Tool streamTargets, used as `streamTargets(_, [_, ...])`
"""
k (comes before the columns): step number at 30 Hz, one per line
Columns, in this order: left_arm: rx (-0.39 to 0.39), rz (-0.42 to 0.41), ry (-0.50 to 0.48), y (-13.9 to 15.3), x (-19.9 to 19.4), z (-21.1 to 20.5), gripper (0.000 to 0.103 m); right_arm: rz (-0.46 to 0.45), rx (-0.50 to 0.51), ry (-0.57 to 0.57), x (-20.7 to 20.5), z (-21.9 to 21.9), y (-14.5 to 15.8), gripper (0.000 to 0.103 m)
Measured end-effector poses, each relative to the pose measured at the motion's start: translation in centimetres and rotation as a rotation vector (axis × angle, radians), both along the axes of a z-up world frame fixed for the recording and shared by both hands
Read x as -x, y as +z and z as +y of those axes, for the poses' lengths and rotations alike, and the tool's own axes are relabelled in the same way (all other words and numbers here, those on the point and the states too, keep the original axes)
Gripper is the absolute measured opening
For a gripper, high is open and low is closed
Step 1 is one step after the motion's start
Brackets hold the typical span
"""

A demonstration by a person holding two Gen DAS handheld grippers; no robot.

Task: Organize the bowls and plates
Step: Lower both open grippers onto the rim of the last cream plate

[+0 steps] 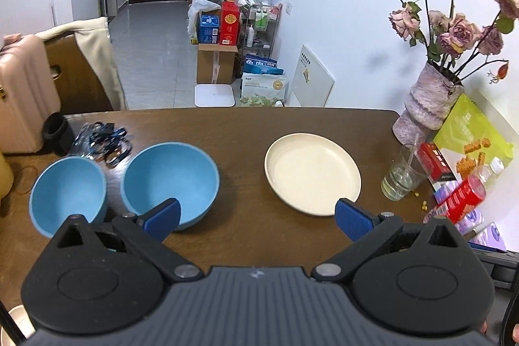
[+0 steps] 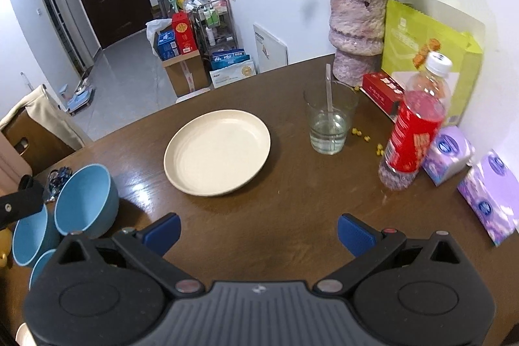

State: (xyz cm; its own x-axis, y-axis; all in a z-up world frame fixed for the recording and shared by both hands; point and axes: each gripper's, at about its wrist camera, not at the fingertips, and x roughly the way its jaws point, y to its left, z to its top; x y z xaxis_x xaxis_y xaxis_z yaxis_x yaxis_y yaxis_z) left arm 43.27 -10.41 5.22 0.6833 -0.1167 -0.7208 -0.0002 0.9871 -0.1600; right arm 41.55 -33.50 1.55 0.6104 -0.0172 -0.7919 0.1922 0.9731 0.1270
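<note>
Both hand-held grippers released, empty, above desk. Left: cream plate ahead-right, blue bowls ahead-left. Right: plate ahead.

On the wooden table: one cream plate; three blue bowls, the third only partly seen; one drinking glass with a straw; one red-labelled bottle; one vase of dried roses; two purple tissue packs; one red box; two grippers, jaws apart.
</note>
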Motion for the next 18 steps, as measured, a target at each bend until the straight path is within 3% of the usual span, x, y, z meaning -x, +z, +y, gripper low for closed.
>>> streamTargets(11, [-0.034,0.061,0.028,-2.9,-8.6,-3.5,0.103,0.049,-0.061,-0.013,-8.6,-3.7,-2.7,0.103])
streamTargets(18, [-0.067,0.095,0.041,-5.6,-13.0,-5.2,0.103,0.073,-0.14,-0.029,-13.0,-5.0,-5.9,0.092])
